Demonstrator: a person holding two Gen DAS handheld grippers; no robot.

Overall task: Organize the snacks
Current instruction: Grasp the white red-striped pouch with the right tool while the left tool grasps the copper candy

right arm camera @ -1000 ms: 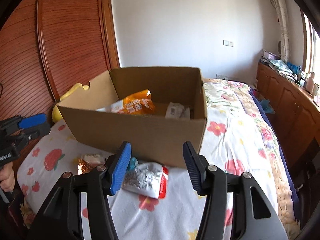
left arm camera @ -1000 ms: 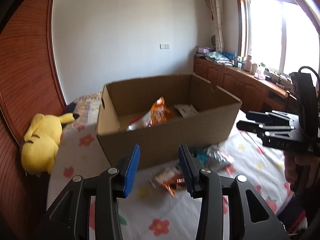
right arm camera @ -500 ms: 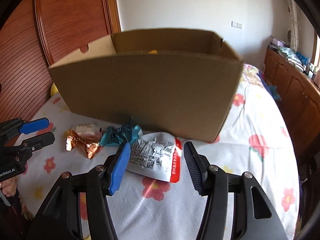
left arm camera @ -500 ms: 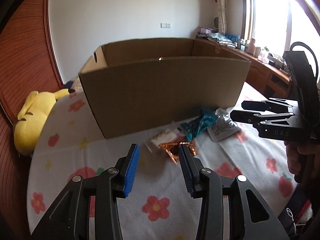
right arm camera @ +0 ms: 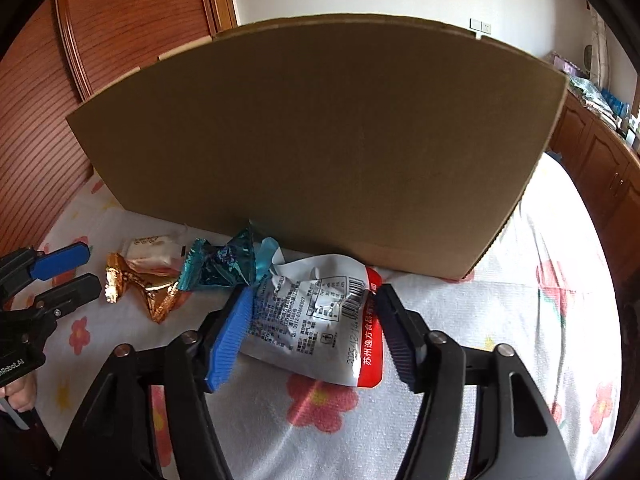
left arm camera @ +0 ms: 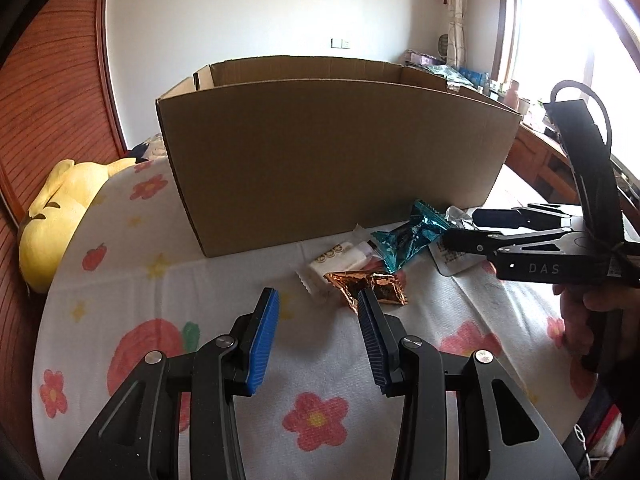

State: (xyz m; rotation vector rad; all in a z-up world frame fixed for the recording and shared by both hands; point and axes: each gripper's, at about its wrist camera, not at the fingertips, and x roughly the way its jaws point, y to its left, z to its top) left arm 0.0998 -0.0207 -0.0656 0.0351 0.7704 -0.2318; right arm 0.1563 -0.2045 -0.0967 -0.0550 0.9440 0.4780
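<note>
Right hand-held gripper [right arm camera: 312, 312] spread wide, straddling the silver snack packet [right arm camera: 316, 320], not clamped; left hand-held gripper [left arm camera: 318, 312] released, empty, near the gold wrapper [left arm camera: 366, 286] on the bed [left arm camera: 224, 288].

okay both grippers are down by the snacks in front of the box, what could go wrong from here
The right gripper is open around the silver packet, whose upper edge lies against the teal candy; closing might pinch or drag both. The left gripper is open with one finger beside the copper wrapper, which overlaps the white packet. The cardboard box has a tall front wall that a lifted snack could snag on.
</note>
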